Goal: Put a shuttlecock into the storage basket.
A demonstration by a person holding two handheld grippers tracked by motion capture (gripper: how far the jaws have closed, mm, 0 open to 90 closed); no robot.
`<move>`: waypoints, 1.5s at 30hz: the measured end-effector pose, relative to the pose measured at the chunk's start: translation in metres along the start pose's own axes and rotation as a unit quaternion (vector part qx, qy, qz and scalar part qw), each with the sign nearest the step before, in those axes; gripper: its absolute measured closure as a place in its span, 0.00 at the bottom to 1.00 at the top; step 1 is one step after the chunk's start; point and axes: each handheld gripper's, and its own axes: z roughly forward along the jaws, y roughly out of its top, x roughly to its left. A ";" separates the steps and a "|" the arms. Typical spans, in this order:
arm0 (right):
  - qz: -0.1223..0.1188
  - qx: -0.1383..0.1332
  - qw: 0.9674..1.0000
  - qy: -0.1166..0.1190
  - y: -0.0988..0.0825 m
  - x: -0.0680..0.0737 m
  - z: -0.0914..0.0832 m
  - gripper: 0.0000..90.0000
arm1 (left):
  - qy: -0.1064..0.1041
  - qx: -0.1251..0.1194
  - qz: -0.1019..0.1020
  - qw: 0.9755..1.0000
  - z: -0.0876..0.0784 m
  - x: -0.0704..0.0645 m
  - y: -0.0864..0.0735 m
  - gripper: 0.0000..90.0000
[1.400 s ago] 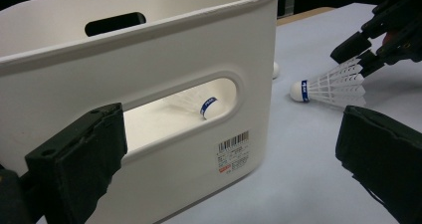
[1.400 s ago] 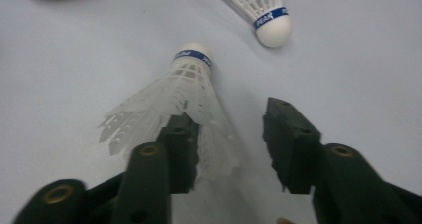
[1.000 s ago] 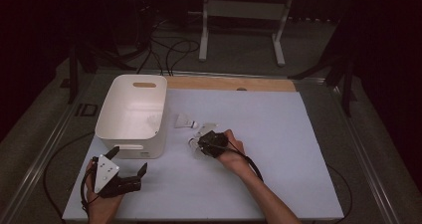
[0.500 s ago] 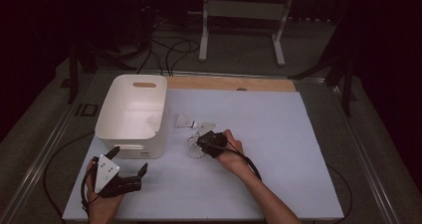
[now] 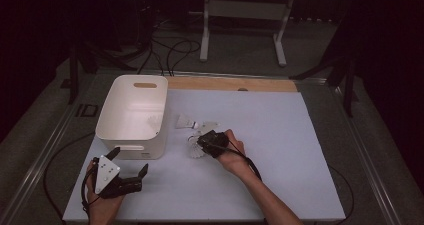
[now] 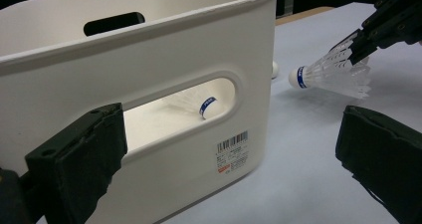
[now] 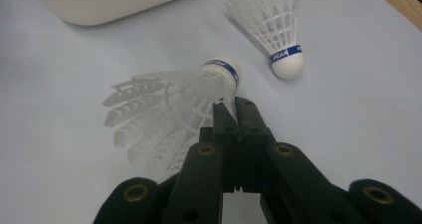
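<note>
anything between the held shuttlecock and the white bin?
Nothing. In the left gripper view, bare table separates the white bin from the shuttlecock clamped in the right tool. The high view agrees.

white bin (image 5: 131, 116), 2 loose shuttlecocks (image 5: 186, 121), metal stand (image 5: 244, 15)

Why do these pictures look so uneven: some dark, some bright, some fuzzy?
High view: the table is lit, the room around it nearly black. Left gripper view: the bin glares white, while the near black pads are soft. Right gripper view: the held shuttlecock looks hazy and casts a faint shadow; the second shuttlecock is sharper.
</note>
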 end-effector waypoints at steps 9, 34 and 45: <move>0.008 -0.008 1.000 0.004 0.006 0.001 -0.006 0.99 | 0.000 -0.001 0.000 1.000 0.000 0.000 0.000 0.00; 0.021 -0.022 1.000 0.006 0.017 0.000 -0.019 0.99 | 0.000 0.000 0.000 1.000 0.000 0.000 0.000 0.00; 0.029 -0.027 0.999 0.004 0.022 0.000 -0.022 0.99 | 0.000 0.000 0.001 1.000 0.000 0.000 0.000 0.00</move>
